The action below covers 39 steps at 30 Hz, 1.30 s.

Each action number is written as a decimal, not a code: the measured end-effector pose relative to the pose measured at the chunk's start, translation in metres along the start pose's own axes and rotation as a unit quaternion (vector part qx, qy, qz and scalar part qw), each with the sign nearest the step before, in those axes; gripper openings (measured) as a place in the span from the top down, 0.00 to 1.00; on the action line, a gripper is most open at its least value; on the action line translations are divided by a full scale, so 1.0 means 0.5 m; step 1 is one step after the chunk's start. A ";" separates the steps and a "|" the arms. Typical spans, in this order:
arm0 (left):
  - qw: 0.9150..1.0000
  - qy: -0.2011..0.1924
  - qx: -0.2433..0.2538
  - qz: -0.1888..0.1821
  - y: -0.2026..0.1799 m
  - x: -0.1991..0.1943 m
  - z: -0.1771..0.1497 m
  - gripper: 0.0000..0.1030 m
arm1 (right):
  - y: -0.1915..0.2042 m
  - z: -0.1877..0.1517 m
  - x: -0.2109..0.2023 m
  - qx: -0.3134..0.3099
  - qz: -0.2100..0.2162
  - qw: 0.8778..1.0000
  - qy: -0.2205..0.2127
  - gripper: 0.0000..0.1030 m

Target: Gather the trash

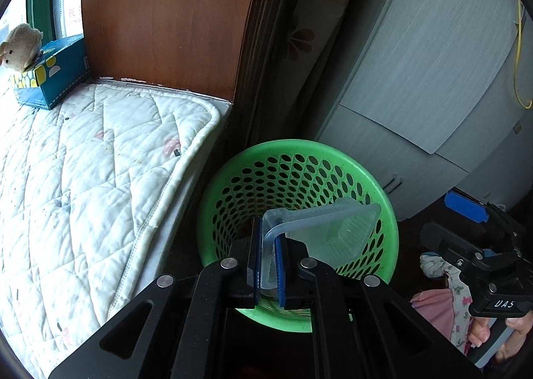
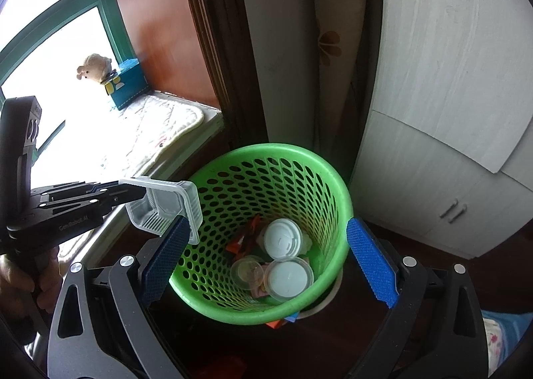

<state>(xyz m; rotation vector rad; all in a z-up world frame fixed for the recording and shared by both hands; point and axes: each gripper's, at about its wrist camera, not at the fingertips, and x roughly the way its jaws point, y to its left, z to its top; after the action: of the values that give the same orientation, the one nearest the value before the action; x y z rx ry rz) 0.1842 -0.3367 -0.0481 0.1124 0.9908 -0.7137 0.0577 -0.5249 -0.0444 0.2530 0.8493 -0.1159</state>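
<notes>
Clear plastic tray (image 1: 328, 229), ribbed and rectangular, being pinched by its rim in the left gripper (image 1: 269, 265), blue pads pressing on either side of the thin edge. Hanging tilted at the left rim of the green perforated basket (image 1: 383, 199), as the right wrist view shows, with the tray's body (image 2: 163, 209) only partly over the opening. Sitting on dark flooring, that basket (image 2: 329, 179), already holding trash: a white domed cup lid (image 2: 282, 238), a white-lidded plastic cup (image 2: 289, 277), a clear empty cup (image 2: 246, 270), and red wrappers (image 2: 245, 239) at the bottom. Peeking from under the basket's near edge, a scrap of red and blue paper (image 2: 283, 320).

Hovering just in front of the basket, the right gripper (image 2: 266, 257), released, its blue fingers (image 2: 371, 260) spread wide on either side of the basket and holding nothing.

Lying to the left, a white quilted mat (image 1: 83, 179) on a window seat, with a blue tissue box (image 1: 53, 75) at its far end and a small beige plush toy (image 1: 21, 45) perched on top. Standing behind, a reddish wooden panel (image 1: 160, 12); to the right, a pale grey cabinet (image 1: 433, 62) with metal handles (image 2: 453, 210).
</notes>
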 end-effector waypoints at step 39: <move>0.993 -0.073 -0.050 0.072 0.100 -0.170 -0.039 0.22 | 0.121 -0.005 -0.033 -0.025 0.038 0.999 -0.019 0.08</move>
<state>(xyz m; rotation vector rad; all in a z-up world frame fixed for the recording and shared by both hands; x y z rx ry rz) 0.1706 -0.2483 -0.0028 0.0425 0.8674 -0.5308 0.0575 -0.4661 -0.0231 0.2347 0.8033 -0.0276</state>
